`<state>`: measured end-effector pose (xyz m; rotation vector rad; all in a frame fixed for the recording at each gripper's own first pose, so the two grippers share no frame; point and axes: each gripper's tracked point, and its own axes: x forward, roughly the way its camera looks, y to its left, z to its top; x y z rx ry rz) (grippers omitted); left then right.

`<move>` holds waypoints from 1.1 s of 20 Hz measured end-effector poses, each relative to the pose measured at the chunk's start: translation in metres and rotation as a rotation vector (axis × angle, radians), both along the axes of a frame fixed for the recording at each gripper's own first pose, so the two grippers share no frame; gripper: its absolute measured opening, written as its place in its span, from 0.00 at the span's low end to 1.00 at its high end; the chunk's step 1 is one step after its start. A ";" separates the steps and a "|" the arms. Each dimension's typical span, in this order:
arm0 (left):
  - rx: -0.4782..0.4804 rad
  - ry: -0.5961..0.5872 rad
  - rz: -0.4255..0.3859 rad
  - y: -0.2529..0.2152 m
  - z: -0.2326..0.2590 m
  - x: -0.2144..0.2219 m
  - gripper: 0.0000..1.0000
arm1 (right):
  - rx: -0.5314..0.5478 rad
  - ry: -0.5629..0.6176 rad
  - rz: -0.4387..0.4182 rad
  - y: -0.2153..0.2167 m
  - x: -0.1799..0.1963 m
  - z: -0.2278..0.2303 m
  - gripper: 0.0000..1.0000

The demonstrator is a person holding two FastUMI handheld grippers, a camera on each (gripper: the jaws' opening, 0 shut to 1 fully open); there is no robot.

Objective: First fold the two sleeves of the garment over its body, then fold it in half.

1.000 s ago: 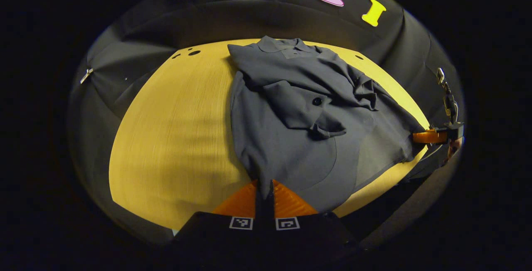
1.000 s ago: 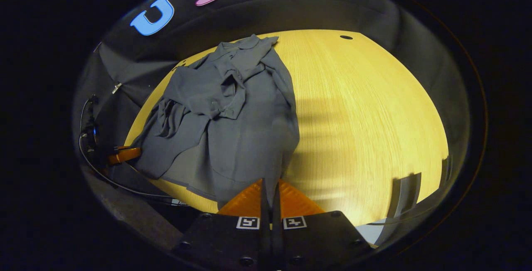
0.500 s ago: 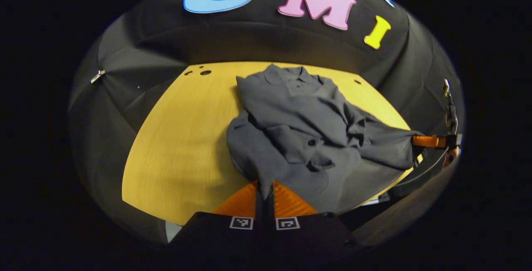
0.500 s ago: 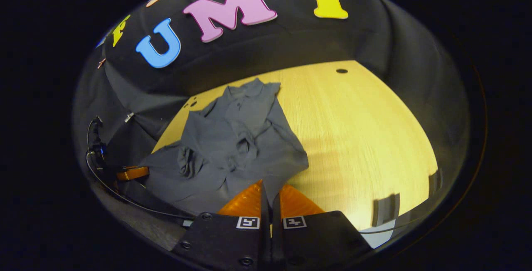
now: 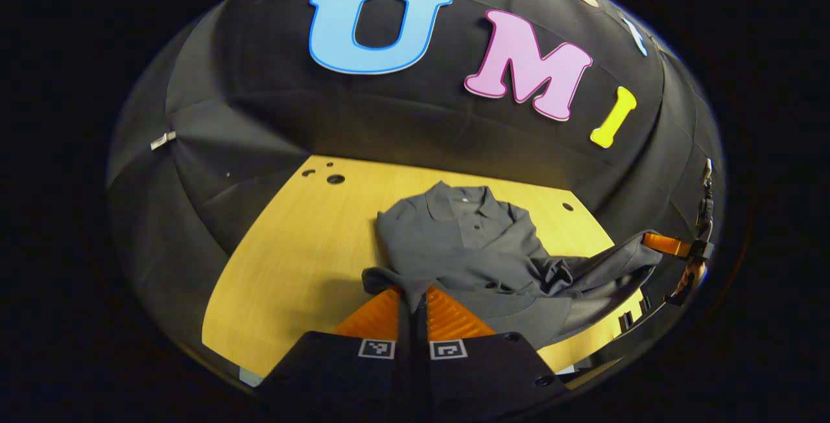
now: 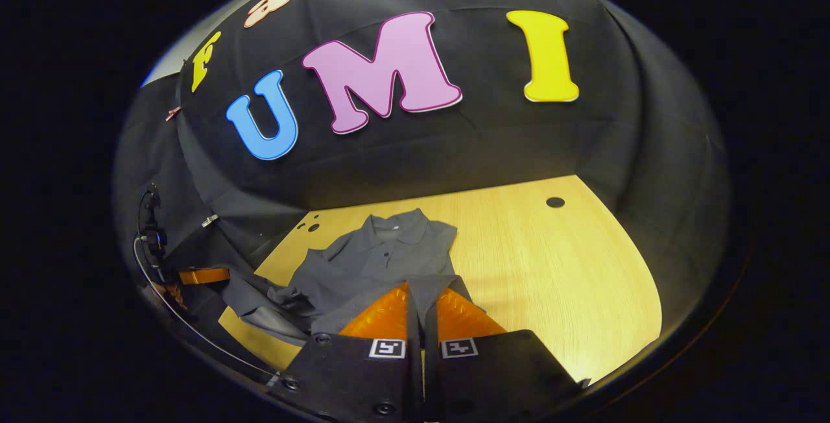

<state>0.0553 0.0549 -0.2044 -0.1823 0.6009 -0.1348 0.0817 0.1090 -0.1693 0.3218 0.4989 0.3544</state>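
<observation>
Garment: dark grey collared polo shirt [image 5: 476, 248] lies on the pale yellow wooden table [image 5: 298, 261], collar at the far side, near hem lifted off the tabletop.
Left gripper [image 5: 413, 300]: fingers closed together, pinching the near left corner of the shirt's hem.
Right gripper [image 6: 423, 303]: fingers clamped on the near right corner of the hem; in the left gripper view it appears at the right [image 5: 661, 242], with cloth stretched to it.
Sleeves: bunched folds lie over the shirt's body.
</observation>
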 end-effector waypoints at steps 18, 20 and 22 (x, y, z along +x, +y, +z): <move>0.127 0.029 0.113 0.013 -0.069 0.204 0.06 | -0.046 0.030 -0.001 0.027 0.207 -0.082 0.05; 0.145 0.039 0.111 0.011 -0.082 0.218 0.05 | -0.061 0.048 0.006 0.029 0.221 -0.102 0.06; 0.158 0.055 0.115 0.008 -0.097 0.228 0.05 | -0.062 0.069 0.007 0.032 0.234 -0.124 0.06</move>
